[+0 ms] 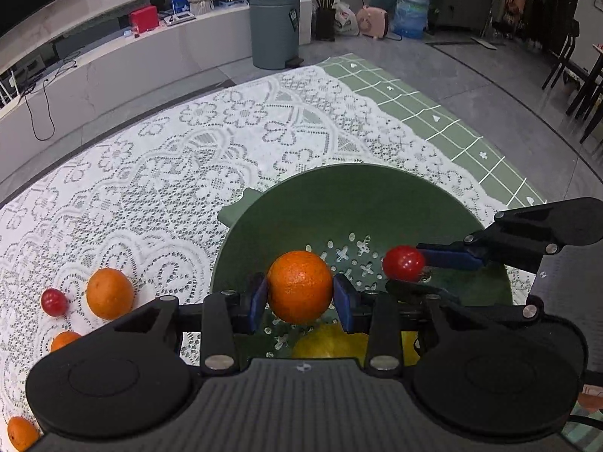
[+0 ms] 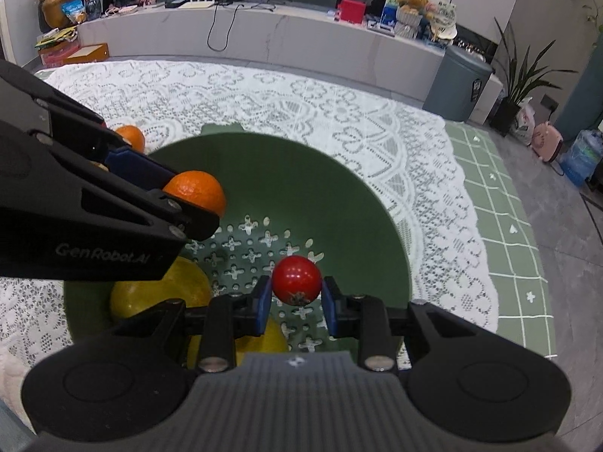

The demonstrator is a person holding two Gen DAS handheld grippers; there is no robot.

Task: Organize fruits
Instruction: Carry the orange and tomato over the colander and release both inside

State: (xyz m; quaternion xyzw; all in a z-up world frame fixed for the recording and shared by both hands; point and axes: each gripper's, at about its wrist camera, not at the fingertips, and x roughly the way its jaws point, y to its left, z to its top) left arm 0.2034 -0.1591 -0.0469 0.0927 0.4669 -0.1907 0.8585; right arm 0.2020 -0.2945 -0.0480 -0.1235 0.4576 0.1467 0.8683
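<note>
Oranges and tomatoes are the load: the left gripper (image 1: 300,293) clamps an orange (image 1: 299,286) above the green colander (image 1: 361,196), while the right gripper (image 2: 296,297) pinches a red tomato (image 2: 296,280) beside it. Beneath them lie yellow fruits (image 2: 162,293), perhaps lemons.

The colander (image 1: 377,196) sits on the tablecloth (image 1: 169,158). Two lemons (image 2: 158,293) lie inside. Loose oranges (image 1: 109,293) lie left of the colander.
</note>
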